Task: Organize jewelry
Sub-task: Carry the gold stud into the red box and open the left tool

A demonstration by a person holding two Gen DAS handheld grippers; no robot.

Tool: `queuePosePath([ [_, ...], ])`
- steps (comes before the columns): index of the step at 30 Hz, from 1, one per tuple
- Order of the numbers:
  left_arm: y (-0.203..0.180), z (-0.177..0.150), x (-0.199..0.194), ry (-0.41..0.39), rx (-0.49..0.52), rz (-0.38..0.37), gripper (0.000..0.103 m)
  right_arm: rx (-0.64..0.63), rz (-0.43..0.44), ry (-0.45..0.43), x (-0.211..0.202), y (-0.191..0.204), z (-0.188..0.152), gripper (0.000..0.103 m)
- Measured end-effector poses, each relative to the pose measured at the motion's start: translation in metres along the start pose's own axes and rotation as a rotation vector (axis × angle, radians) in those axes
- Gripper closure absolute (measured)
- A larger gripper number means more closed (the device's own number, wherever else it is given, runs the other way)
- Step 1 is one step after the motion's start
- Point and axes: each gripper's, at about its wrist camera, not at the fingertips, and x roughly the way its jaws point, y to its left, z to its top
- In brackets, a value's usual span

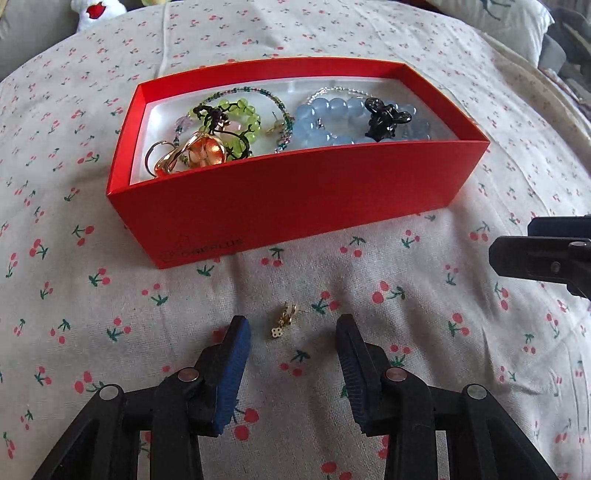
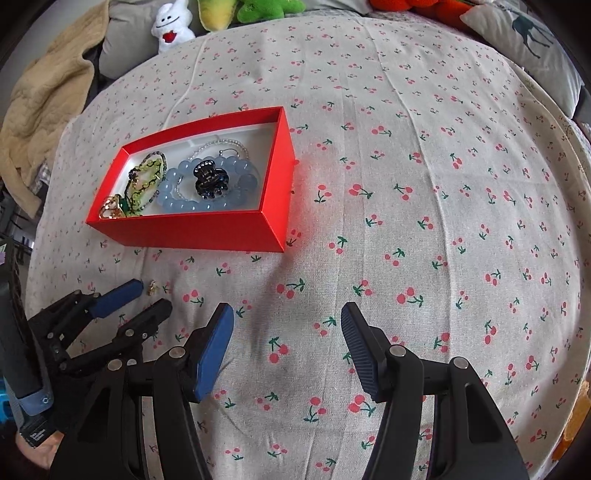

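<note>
A small gold earring lies on the cherry-print cloth in front of the red box. My left gripper is open, its blue pads standing on either side of the earring without touching it. The right wrist view shows the same left gripper low on the left, with the earring at its tips. In the box lie a blue bead bracelet, a green bead bracelet, a black hair claw and gold pieces. My right gripper hangs open over bare cloth, nothing between its fingers.
Plush toys and a pillow lie at the far edge of the bed. A beige blanket is bunched at the left. The right gripper's tip shows at the right edge of the left wrist view.
</note>
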Motion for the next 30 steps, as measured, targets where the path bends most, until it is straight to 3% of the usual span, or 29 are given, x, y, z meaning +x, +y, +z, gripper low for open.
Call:
queuePosePath([
  [2,-0.001,0.001,0.0,-0.004,0.0,0.001,0.067,-0.002,-0.006,0.003,0.001,-0.001,-0.001,0.039],
  [4,-0.002,0.001,0.0,-0.001,0.006,-0.004,0.081,-0.005,-0.009,0.007,0.002,-0.002,-0.002,0.039],
  [5,-0.003,0.002,-0.001,0.004,0.006,-0.006,0.097,-0.004,-0.009,0.008,0.002,-0.002,-0.002,0.039],
  [6,-0.004,0.002,0.0,0.01,0.008,-0.003,0.102,-0.004,-0.009,0.008,0.002,-0.002,-0.002,0.039],
  [18,-0.011,0.013,-0.033,-0.057,0.009,0.008,0.103,-0.032,0.015,0.002,-0.001,0.002,-0.003,0.039],
  [24,-0.011,0.035,-0.059,-0.147,-0.018,-0.028,0.103,-0.029,0.012,-0.008,-0.004,0.001,-0.003,0.039],
  [30,-0.007,0.058,-0.053,-0.175,-0.074,-0.04,0.103,-0.022,0.008,-0.007,-0.004,-0.001,-0.004,0.039],
])
